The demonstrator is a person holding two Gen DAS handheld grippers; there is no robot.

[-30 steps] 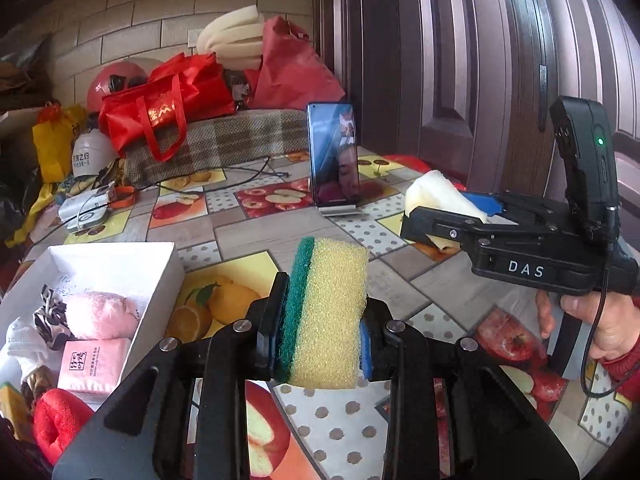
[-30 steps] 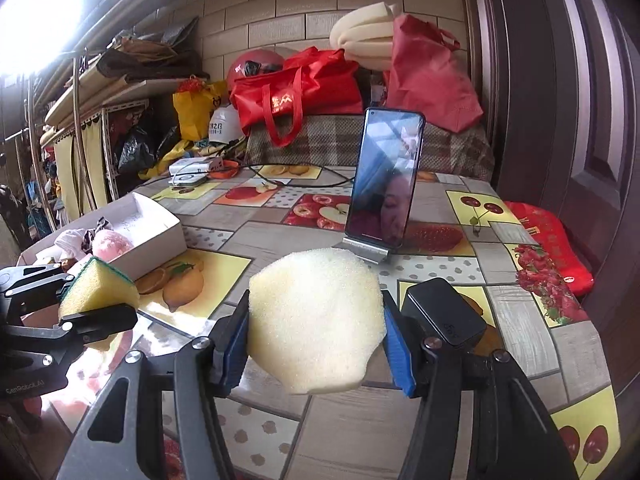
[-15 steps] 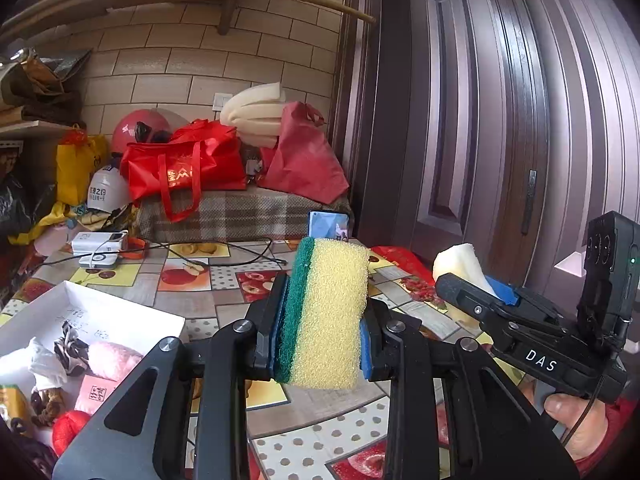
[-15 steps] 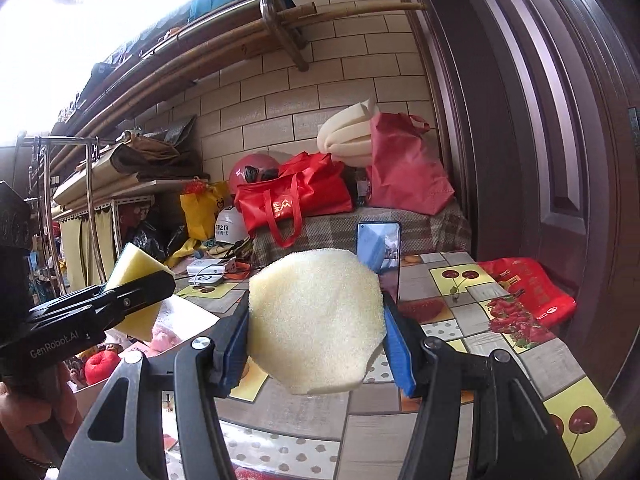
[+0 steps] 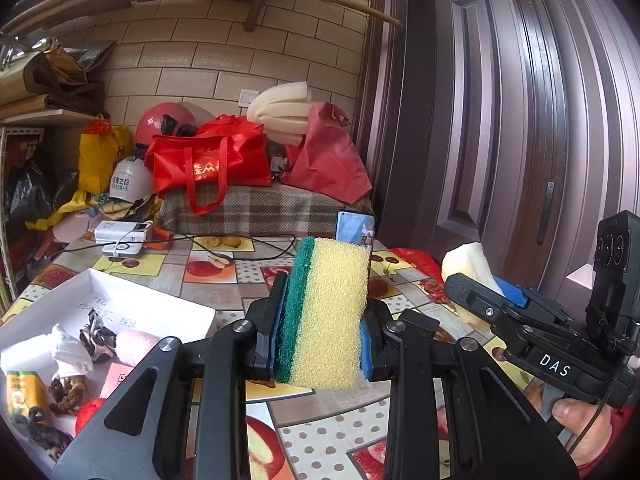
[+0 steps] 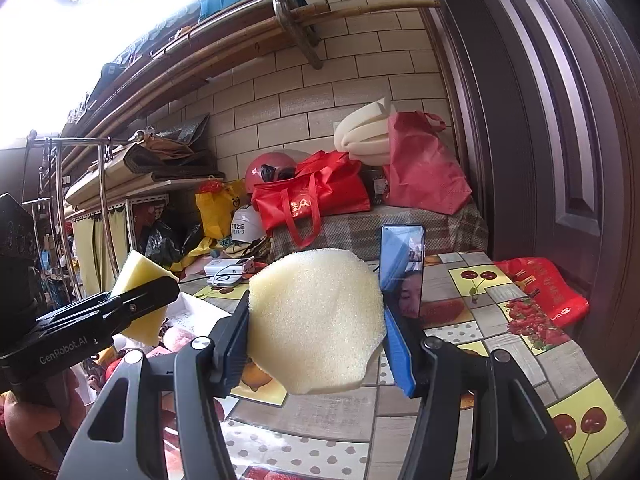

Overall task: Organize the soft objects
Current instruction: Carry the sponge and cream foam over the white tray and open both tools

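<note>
The left gripper pinches a yellow sponge with a green scouring face, the sponge standing on edge between the pads with its green side against the left pad and its top rising well above the fingertips. The right gripper is clamped on a pale rounded foam piece, which bulges above and below the blue pads (its lower edge is ragged and hangs under the fingers). Both tools are held above the fruit-patterned table, pointing roughly toward the brick wall. Seen from the left gripper, the right one sits off to its right and a little ahead, with a hand on its grip. Below and left of the left gripper lies an open white box holding a pink soft item, a black-and-white patterned cloth and other small things. Just ahead of the right gripper, beyond the foam, a phone stands upright on the table, its screen lit. A red bag rests farther back on a plaid-covered surface.
</note>
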